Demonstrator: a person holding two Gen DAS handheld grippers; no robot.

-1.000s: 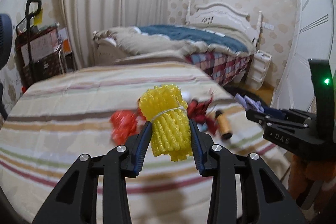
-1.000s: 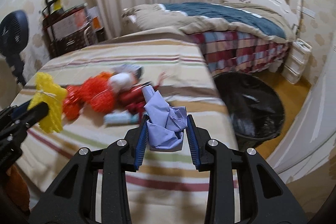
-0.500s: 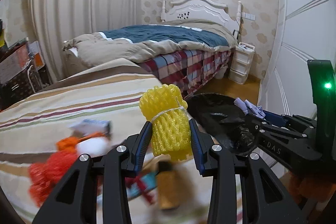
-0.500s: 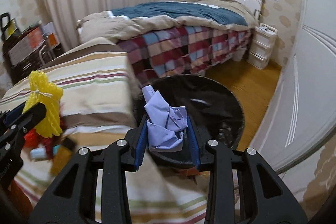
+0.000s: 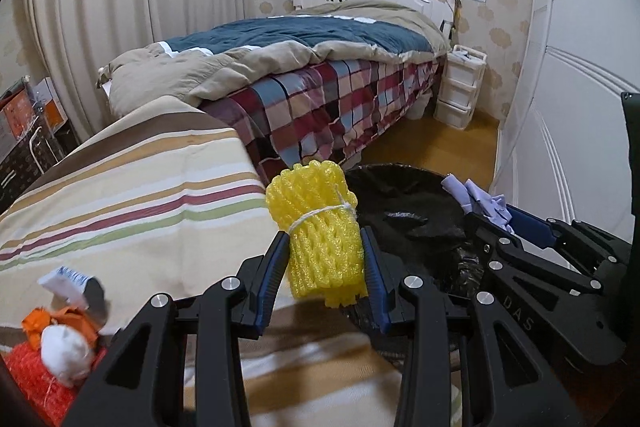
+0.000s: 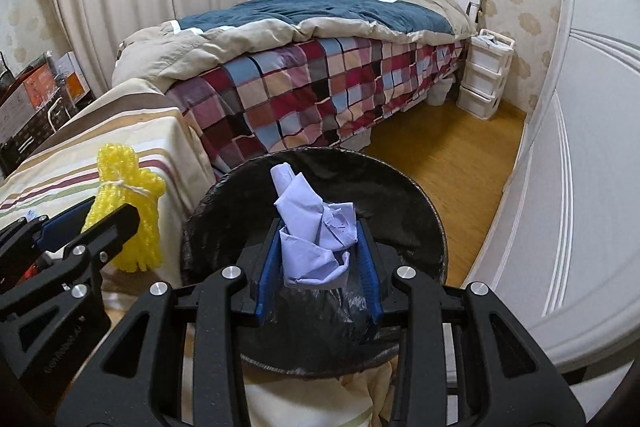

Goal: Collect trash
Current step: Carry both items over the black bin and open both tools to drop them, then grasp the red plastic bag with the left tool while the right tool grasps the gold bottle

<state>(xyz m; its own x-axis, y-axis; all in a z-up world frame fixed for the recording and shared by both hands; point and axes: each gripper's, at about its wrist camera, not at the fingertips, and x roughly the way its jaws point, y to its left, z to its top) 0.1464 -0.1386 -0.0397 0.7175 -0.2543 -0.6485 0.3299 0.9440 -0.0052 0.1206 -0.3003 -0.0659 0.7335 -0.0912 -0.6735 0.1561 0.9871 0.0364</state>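
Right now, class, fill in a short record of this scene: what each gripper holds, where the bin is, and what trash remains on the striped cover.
left gripper: shut on yellow foam net bundle, tied with white string
right gripper: shut on crumpled lilac paper
bin: black-lined, on the floor beside the striped cover; the paper is over its opening
trash left on cover: orange net, white wad, small white packet
background: bed with checked blanket
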